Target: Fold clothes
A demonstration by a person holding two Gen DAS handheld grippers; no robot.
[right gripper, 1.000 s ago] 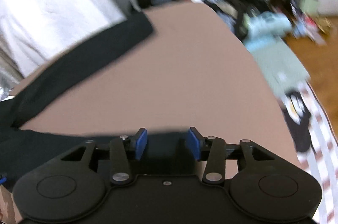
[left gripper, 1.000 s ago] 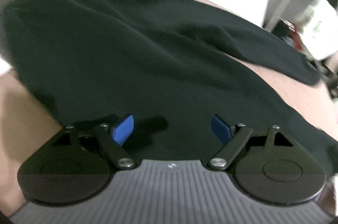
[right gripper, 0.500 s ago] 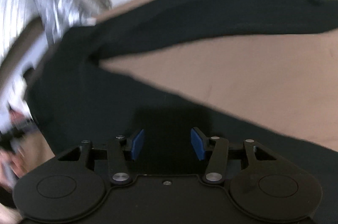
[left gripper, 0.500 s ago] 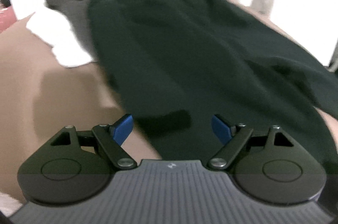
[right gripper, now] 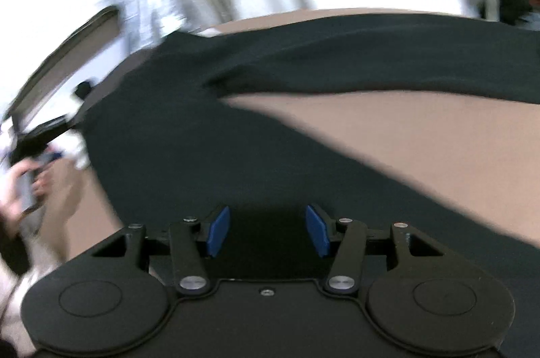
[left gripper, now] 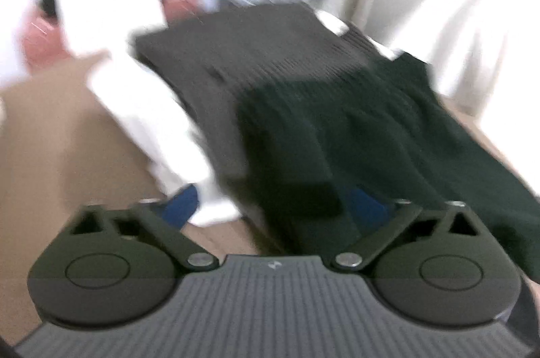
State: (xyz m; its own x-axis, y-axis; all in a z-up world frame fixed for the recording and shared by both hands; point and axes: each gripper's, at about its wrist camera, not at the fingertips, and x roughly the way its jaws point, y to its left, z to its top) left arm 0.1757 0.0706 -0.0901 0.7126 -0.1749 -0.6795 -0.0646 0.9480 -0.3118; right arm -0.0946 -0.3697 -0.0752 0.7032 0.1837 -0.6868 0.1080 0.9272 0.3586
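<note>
while its two blue pads stood wide apart with nothing between them, the left gripper hung over the edge of one black garment. the right gripper was also open, above that cloth on the tan table. one grey folded garment and one white one lay beside it.

A black garment lies spread, wrinkled, across the tan surface, one sleeve outstretched.
</note>
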